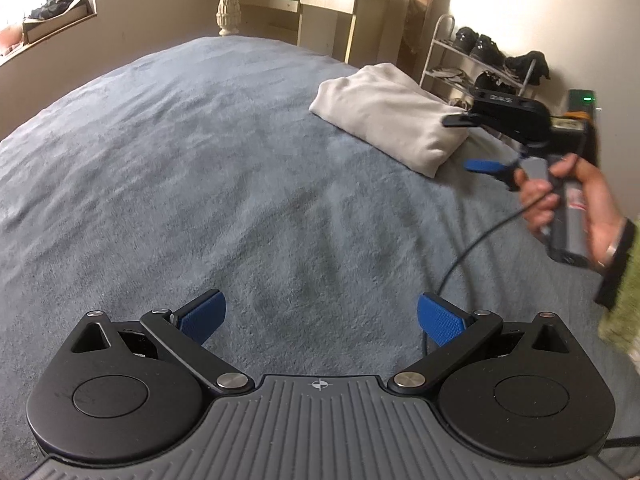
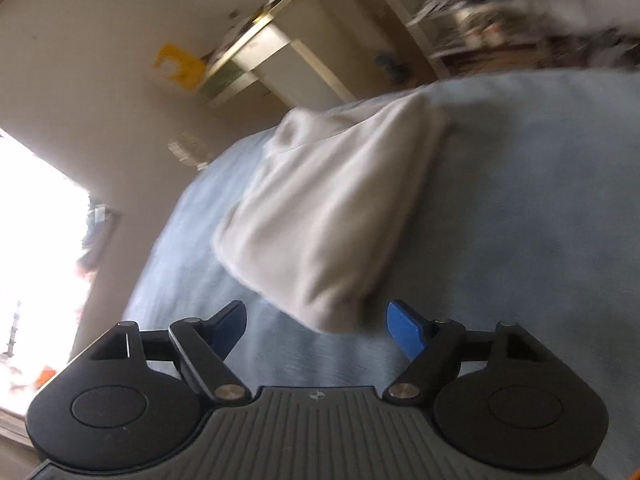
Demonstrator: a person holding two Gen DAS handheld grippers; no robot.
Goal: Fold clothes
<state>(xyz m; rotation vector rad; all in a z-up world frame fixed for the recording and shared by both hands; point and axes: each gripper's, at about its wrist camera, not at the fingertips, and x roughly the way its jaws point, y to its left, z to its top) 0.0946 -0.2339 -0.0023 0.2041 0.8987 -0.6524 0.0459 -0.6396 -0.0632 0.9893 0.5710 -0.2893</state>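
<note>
A: One pale garment (image 1: 390,110), folded into a thick rectangular bundle, lies on the blue bed cover (image 1: 200,168) near the bed's far right side. Both pairs of tongs hang open and hold nothing: the left tongs (image 1: 320,320) spread wide above bare cover, well apart from the bundle, and the right tongs (image 2: 316,326) spread just short of its near corner.

B: How would it handle?

A: By its looks, soft and light, a knit that sags and gives under a pinch. Its layers could slide apart if it were taken by a single ply. A grip across the whole folded edge or at a thick corner looks the safest.

B: What does each view add?

A: The left wrist view shows the whole bed, a desk (image 1: 320,4), a shoe rack (image 1: 476,60), and the person's right hand (image 1: 568,208) around the other tool's handle beside the bundle. The right wrist view, tilted and blurred, shows the garment (image 2: 324,216) close up, with a collar-like fold at its far end. The garment lies folded; nothing shows whether more clothes wait out of view.
</note>
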